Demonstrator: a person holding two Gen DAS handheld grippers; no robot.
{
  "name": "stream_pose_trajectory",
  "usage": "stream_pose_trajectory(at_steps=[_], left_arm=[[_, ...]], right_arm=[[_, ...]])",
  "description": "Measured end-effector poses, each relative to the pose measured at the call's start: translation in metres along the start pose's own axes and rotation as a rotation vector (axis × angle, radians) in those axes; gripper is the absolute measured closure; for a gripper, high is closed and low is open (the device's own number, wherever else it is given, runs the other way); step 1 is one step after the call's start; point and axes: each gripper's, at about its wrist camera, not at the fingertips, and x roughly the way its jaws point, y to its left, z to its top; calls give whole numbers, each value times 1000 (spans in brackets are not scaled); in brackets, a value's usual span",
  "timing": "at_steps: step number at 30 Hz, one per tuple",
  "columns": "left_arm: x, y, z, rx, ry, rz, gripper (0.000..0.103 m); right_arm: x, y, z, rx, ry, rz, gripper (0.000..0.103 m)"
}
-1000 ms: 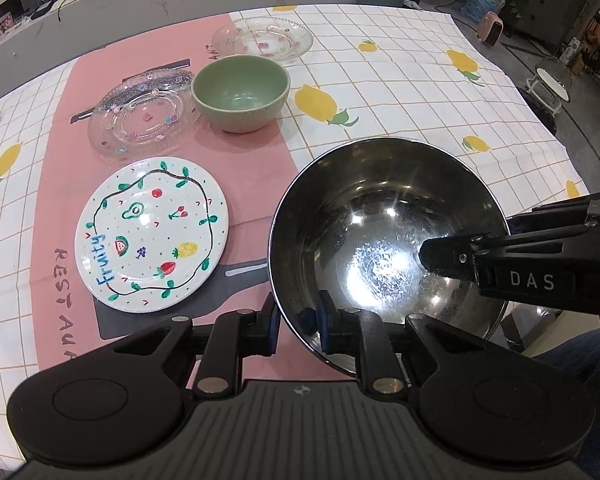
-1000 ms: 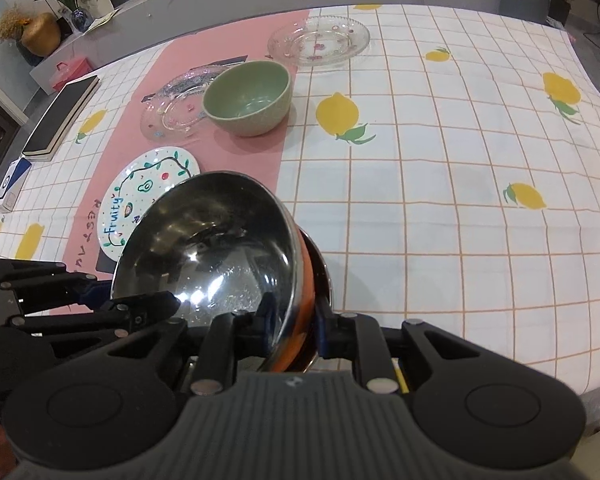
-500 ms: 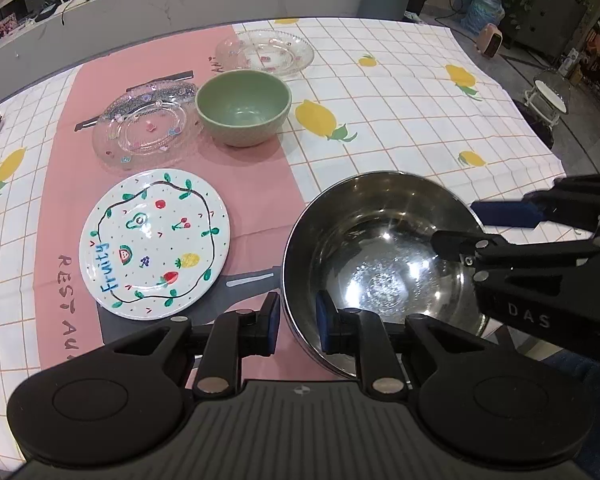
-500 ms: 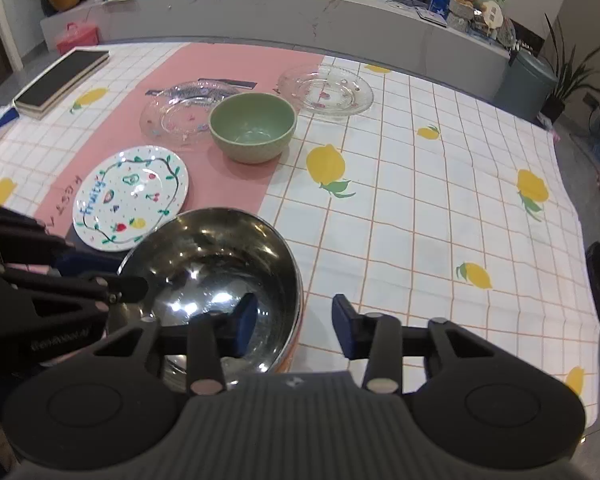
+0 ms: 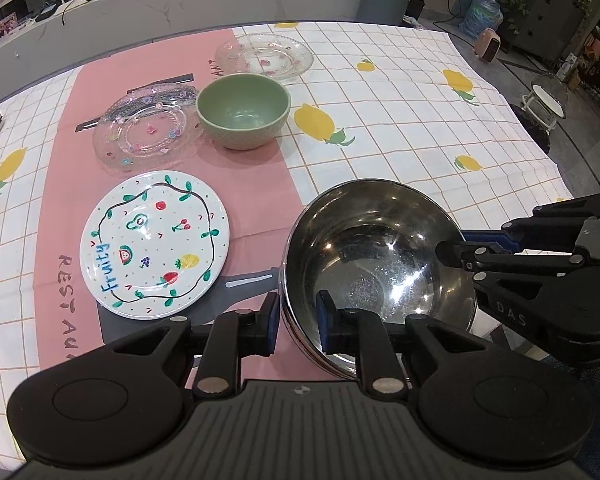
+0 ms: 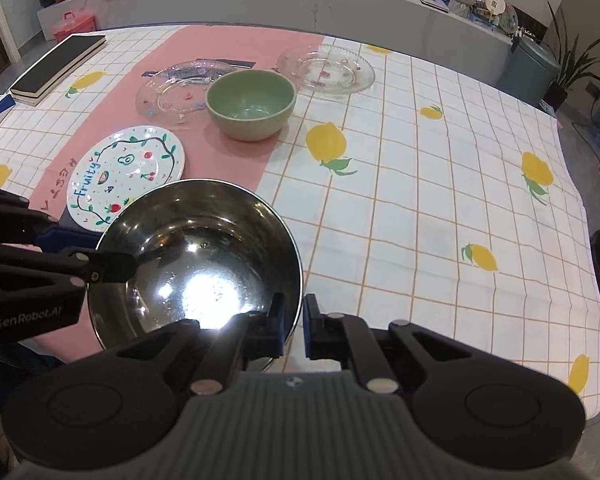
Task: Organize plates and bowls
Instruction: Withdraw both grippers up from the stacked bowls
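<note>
A shiny steel bowl sits level at the table's near edge, and both grippers hold it. My left gripper is shut on its near-left rim, one finger inside the bowl and one outside. My right gripper is shut on the opposite rim in the same way. I cannot tell whether the bowl rests on the cloth. Further back stand a green bowl, a white "Fruity" plate and two clear glass plates.
A lemon-print checked cloth with a pink runner covers the table. A dark book lies at the far left corner. The cloth to the right of the green bowl carries no dishes. The table's right edge drops to the floor.
The right gripper let go of the tilted steel bowl's rim, opened, rolled, and has shut again on the rim. The bowl now sits level. The left gripper kept its hold.
</note>
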Motion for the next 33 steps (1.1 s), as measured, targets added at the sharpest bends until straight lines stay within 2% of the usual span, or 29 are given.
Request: stream_pose_trajectory(at_steps=[3,4,8,10,16,18,20,26,29,33], left_arm=[[-2,2,0,1,-6,-1,82],[-4,3,0,2,-10,-1,82],[-12,7,4,5,-30,-4,79],[-16,11,8,0,-40,-6,76],[-28,29,20,-26,-81,-10,71],[-33,36,24,-40,-113,-31,56],[-35,43,30,-61,-138,-41,47],[-31,62,44,-99,-157,-70,46],[-26,70,53,-105,-173,-80,46],[-19,79,65,-120,-224,-83,33]], right_arm=[[-4,-2,2,14,-12,-2,79],[-5,-3,4,19,-17,-2,77],[-11,-8,9,35,-33,7,75],[-12,-8,11,38,-42,9,71],[-15,-7,22,61,-60,44,70],[-15,-8,28,91,-65,81,69],[-15,-6,34,109,-71,109,68],[-13,-6,58,161,-101,156,63],[-9,-9,73,212,-118,189,54],[2,-12,93,254,-121,196,46]])
